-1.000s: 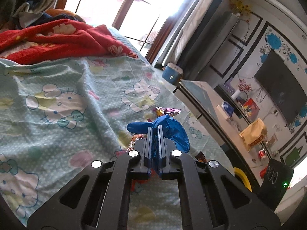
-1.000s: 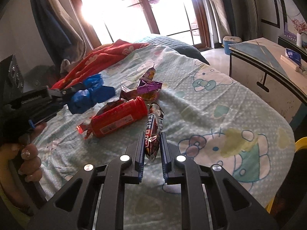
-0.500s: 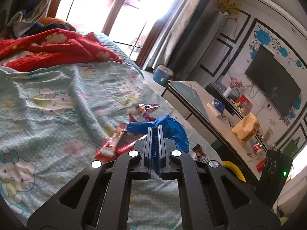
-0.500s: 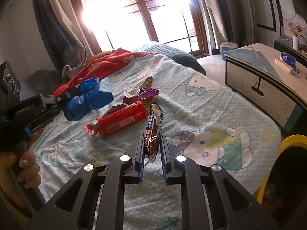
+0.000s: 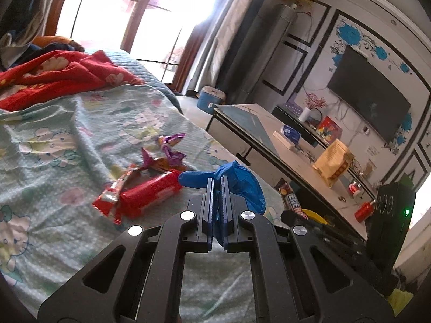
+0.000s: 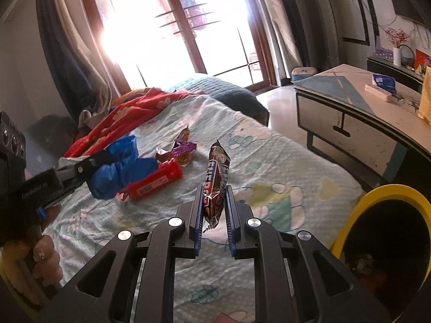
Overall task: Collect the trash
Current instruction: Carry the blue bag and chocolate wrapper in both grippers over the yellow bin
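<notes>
My left gripper [image 5: 217,185] is shut on a crumpled blue plastic glove [image 5: 239,180] and holds it above the bed. In the right wrist view the glove [image 6: 121,167] hangs at the left, above a red wrapper. My right gripper [image 6: 214,192] is shut on a brown snack wrapper [image 6: 216,175], which stands upright between its pads, clear of the sheet. The same wrapper [image 5: 292,202] shows at the right of the left wrist view. On the sheet lie the red snack pack [image 5: 150,191] and purple foil wrappers [image 5: 172,148]. A yellow-rimmed bin [image 6: 377,196] stands at the lower right.
The bed has a pale cartoon sheet [image 6: 269,167] and a red blanket [image 5: 54,75] at its far end. A low table with a drawer [image 6: 350,123] stands right of the bed. A person's hand [image 6: 45,258] holds the left gripper's handle. A small blue container [image 5: 211,99] sits on the floor.
Both grippers have drawn back from the pile and risen with their loads. The brown wrapper has left the sheet, and the yellow bin has come into the right wrist view.
</notes>
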A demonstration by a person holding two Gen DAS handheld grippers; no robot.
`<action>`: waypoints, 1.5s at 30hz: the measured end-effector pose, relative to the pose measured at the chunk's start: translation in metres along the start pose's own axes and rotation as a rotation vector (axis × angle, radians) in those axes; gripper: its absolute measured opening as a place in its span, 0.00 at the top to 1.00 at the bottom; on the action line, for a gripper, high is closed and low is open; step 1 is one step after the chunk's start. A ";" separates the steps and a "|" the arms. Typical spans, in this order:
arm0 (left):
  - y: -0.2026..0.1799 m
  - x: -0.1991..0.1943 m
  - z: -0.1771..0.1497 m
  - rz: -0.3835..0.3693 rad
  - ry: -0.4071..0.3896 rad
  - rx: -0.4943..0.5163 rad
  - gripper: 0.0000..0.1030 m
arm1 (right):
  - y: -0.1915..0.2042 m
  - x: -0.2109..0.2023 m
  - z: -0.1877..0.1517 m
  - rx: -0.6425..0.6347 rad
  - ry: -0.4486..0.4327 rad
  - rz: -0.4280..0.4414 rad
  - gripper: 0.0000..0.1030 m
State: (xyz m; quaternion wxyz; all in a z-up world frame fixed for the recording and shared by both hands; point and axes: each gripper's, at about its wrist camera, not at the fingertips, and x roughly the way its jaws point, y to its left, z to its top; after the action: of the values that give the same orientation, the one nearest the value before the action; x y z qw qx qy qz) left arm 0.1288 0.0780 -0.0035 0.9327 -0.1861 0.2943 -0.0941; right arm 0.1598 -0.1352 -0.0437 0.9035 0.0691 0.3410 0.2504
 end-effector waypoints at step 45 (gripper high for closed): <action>-0.132 0.049 -0.058 -0.181 0.137 0.252 0.98 | -0.134 -0.097 -0.021 0.135 -0.063 -0.224 0.86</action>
State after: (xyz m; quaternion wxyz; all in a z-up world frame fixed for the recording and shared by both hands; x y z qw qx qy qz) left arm 0.1264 -0.0734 -0.0192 0.9140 -0.0865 0.3253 -0.2266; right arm 0.1380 -0.3004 -0.0427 0.9294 0.0992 0.3339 0.1223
